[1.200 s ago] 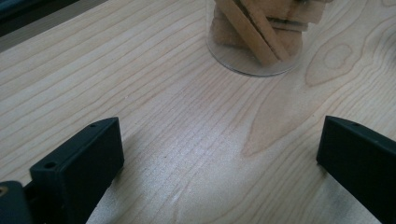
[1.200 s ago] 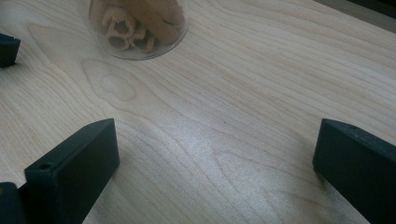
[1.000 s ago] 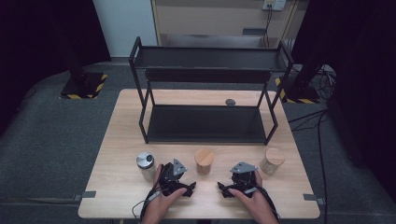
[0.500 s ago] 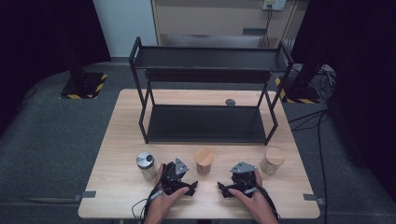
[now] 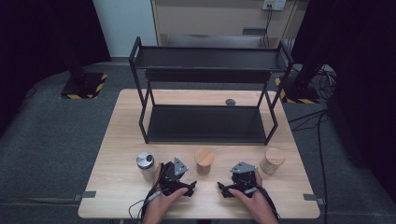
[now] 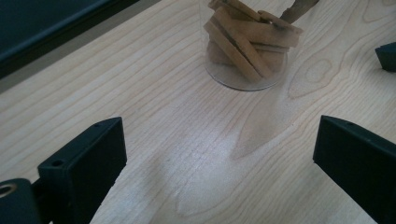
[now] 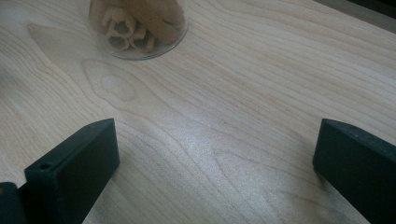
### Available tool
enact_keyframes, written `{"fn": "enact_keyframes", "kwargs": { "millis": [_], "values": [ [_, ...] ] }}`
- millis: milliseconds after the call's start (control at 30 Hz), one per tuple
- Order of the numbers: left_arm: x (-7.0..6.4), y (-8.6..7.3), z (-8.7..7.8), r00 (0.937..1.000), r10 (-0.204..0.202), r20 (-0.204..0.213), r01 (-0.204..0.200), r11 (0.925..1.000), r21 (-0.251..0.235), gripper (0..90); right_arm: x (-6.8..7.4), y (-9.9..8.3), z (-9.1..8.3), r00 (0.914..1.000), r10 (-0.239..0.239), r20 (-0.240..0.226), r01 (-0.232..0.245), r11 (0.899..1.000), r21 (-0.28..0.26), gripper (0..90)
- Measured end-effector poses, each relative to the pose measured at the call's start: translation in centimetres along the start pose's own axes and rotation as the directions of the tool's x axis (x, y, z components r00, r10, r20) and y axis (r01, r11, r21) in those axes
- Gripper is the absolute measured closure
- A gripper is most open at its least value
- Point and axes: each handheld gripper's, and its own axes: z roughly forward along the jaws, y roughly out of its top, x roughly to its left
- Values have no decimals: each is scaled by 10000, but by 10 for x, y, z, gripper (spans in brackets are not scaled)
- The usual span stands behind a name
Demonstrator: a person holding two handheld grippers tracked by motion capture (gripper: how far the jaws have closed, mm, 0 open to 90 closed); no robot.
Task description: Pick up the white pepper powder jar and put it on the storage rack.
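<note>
Three jars stand in a row near the table's front: a metal-lidded jar (image 5: 145,161) at the left, a wooden-lidded jar (image 5: 204,159) in the middle, and a second wooden-lidded jar (image 5: 272,160) at the right. My left gripper (image 5: 189,188) rests low on the table just in front-left of the middle jar, with its jaws wide open. My right gripper (image 5: 222,190) rests front-right of that jar and is also open. The left gripper (image 6: 219,154) looks at a clear jar of brown sticks (image 6: 245,46). The right gripper (image 7: 215,154) sees the same jar (image 7: 137,25) ahead.
A black two-tier rack (image 5: 205,123) fills the middle and back of the wooden table (image 5: 121,140). A small dark disc (image 5: 229,101) lies on the table behind the rack. The other gripper's tip (image 6: 387,56) shows at the right edge of the left gripper view.
</note>
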Motion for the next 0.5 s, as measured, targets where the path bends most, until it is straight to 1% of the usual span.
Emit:
{"fn": "enact_keyframes", "kwargs": {
  "millis": [67, 133, 233, 333, 367, 400, 433, 500],
  "values": [
    [0, 0, -1, 10000, -30, 54, 30, 10000, -54, 12, 0, 0, 0, 10000, 1, -1, -1, 10000, 0, 3],
    [0, 4, -5, 10000, 70, 64, -69, 9999, -82, 12, 0, 0, 0, 10000, 1, -1, -1, 10000, 0, 3],
    [1, 6, -8, 9999, 99, 90, -98, 9999, -122, 12, 0, 0, 0, 10000, -1, 0, 1, 10000, 0, 3],
    [2, 8, -13, 9999, 111, 37, -110, 9998, -159, 13, 0, 0, 0, 10000, -1, 0, 1, 10000, 1, 3],
    [3, 10, -17, 10000, 62, 21, -61, 9996, -269, 13, 0, 0, 0, 10000, -1, -1, 1, 10000, 0, 3],
    [3, 10, -17, 10000, 62, 21, -61, 9996, -269, 13, 0, 0, 0, 10000, -1, -1, 1, 10000, 0, 3],
    [3, 12, -20, 9999, 124, 8, -124, 9994, -311, 13, 0, 0, 0, 10000, 1, 0, -1, 10000, 0, 3],
    [4, 13, -23, 10000, 99, -1, -99, 9992, -383, 13, 0, 0, 0, 10000, 1, -1, -1, 10000, 1, 3]
  ]
}}
